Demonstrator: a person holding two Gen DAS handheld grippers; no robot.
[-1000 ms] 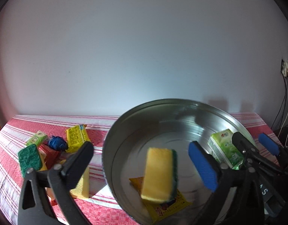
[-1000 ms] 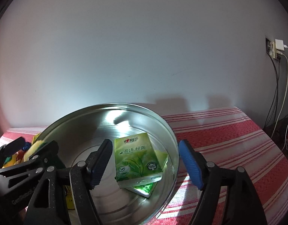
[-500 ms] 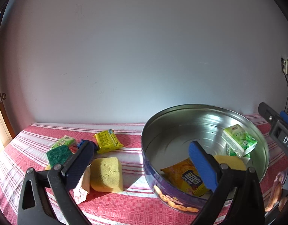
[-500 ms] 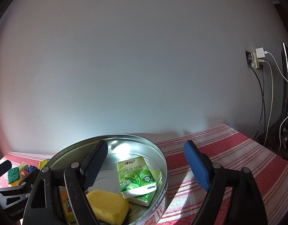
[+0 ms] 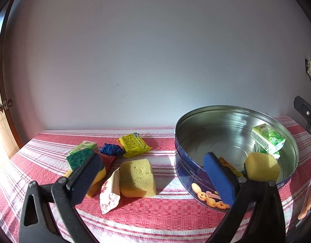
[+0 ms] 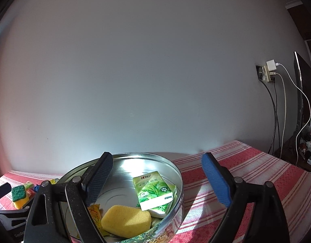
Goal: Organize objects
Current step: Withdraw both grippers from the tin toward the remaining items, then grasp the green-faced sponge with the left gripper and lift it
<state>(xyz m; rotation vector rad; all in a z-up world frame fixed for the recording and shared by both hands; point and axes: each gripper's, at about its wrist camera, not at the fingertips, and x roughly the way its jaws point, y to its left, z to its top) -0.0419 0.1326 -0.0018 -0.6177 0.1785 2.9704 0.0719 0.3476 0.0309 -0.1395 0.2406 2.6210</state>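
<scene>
presently catalogued, on a red-and-white striped tablecloth (image 5: 155, 218) against a plain pale wall (image 5: 155, 60):

round cookie tin (image 5: 293, 141), blue outside, bare metal inside, lid off, toward the right of the table.
- inside, yellow sponge (image 5: 262, 170) lying flat near the front wall.
- inside, green tissue packs (image 5: 267, 138), one stacked askew on another, against the right wall.
- inside, yellow-orange snack packet (image 5: 229, 167), flat on the floor, partly behind a fingertip.

loose on the cloth, left of the tin and well apart from it:
- large yellow sponge (image 5: 137, 177).
- pale patterned sachet (image 5: 109, 194), leaning against that sponge's left side.
- green-topped scouring sponge (image 5: 80, 158), partly hidden by a finger.
- small green tissue pack (image 5: 84, 144), just behind the scourer.
- blue bundle (image 5: 112, 149), material unclear.
- yellow wrapped packet (image 5: 133, 144), touching the bundle's right side.

left gripper (image 5: 151, 174): tongs spread wide, nothing between the pads, hanging before the loose group and the tin.

right gripper (image 6: 157, 180): tongs wide apart, just been opening further, nothing clamped; tin and its contents seen below and between them.

wall socket with white charger (image 6: 269, 70) and cables, far right.
</scene>
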